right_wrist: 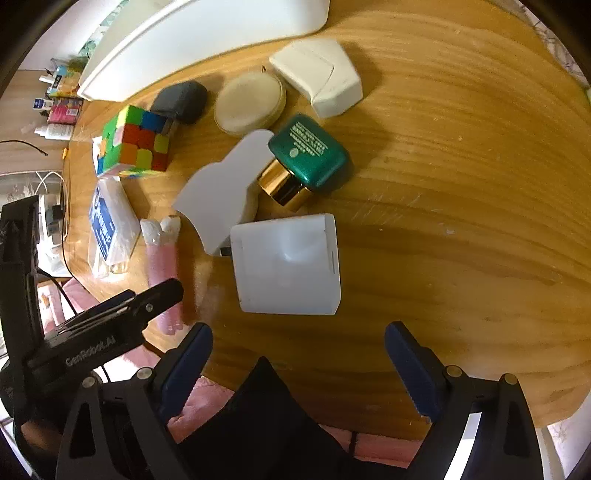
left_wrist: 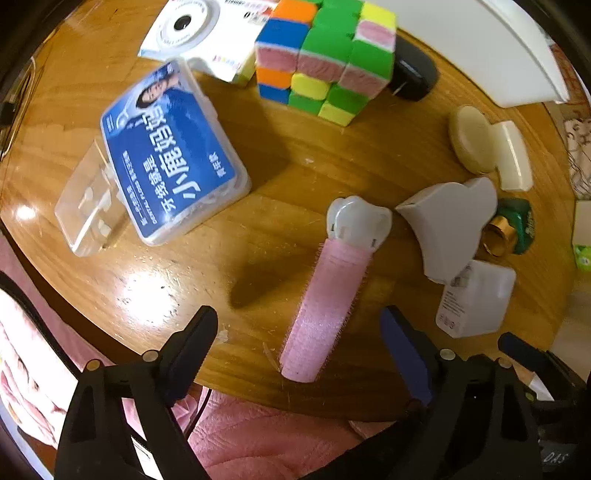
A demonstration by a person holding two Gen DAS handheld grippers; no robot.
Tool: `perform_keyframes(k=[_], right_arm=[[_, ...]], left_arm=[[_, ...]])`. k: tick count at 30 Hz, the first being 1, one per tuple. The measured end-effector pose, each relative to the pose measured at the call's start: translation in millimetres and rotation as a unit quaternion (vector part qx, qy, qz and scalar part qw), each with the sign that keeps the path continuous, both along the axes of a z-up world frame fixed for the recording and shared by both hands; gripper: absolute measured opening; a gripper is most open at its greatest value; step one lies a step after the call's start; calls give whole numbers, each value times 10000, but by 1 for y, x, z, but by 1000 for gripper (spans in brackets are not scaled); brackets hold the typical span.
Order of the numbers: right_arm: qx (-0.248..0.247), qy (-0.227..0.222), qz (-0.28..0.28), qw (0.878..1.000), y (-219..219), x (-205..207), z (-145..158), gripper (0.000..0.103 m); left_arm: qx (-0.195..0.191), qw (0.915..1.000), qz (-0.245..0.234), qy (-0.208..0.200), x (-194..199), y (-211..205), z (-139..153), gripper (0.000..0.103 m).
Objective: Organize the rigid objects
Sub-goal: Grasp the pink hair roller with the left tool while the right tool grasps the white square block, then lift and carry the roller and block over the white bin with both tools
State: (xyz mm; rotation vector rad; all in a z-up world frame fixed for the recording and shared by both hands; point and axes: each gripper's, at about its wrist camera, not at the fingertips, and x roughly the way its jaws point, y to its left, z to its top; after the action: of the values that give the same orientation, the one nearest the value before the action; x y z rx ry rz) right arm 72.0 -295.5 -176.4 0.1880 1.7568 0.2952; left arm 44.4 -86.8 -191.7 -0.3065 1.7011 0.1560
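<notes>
My left gripper (left_wrist: 299, 332) is open and empty, its jaws either side of the near end of a pink hair roller (left_wrist: 325, 310) with a white tooth-shaped cap, lying on the round wooden table (left_wrist: 258, 236). My right gripper (right_wrist: 299, 354) is open and empty just in front of a white charger block (right_wrist: 286, 264). A grey cloud-shaped case (right_wrist: 221, 192), a green bottle with a gold cap (right_wrist: 306, 158), a colour cube (left_wrist: 325, 59) and a blue floss box (left_wrist: 170, 155) lie around. The roller also shows in the right wrist view (right_wrist: 162, 266).
A white tray (right_wrist: 192, 40) stands at the table's far edge. A round beige compact (right_wrist: 249, 101), a white case (right_wrist: 321, 75), a black earbud case (right_wrist: 181, 99) and a white camera box (left_wrist: 199, 33) lie near it. Pink fabric (left_wrist: 251, 435) lies below the table's near edge.
</notes>
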Motion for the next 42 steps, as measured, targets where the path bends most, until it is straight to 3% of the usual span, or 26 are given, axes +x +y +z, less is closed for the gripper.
perform_keyframes(k=[7, 14, 20, 25, 33, 42], right_arm=[[56, 127, 205, 9997, 4, 12, -10, 92], [27, 133, 335, 9993, 10, 24, -17, 84], [-7, 165, 424, 9990, 7, 27, -20, 81], [-73, 97, 473, 9988, 12, 30, -22, 81], [-250, -156, 654, 9974, 22, 33, -18, 61], [-295, -280, 627, 9972, 31, 22, -13, 60]], left_arm=[[-17, 9998, 199, 61, -5, -10, -11, 71], [5, 9997, 239, -69, 18, -19, -5, 43], [64, 9989, 431, -153, 25, -10, 1, 28], [-8, 9983, 506, -290, 21, 4, 6, 26], [-86, 9966, 466, -675, 0, 15, 39, 26], [-149, 9905, 581, -1236, -22, 29, 78, 26]])
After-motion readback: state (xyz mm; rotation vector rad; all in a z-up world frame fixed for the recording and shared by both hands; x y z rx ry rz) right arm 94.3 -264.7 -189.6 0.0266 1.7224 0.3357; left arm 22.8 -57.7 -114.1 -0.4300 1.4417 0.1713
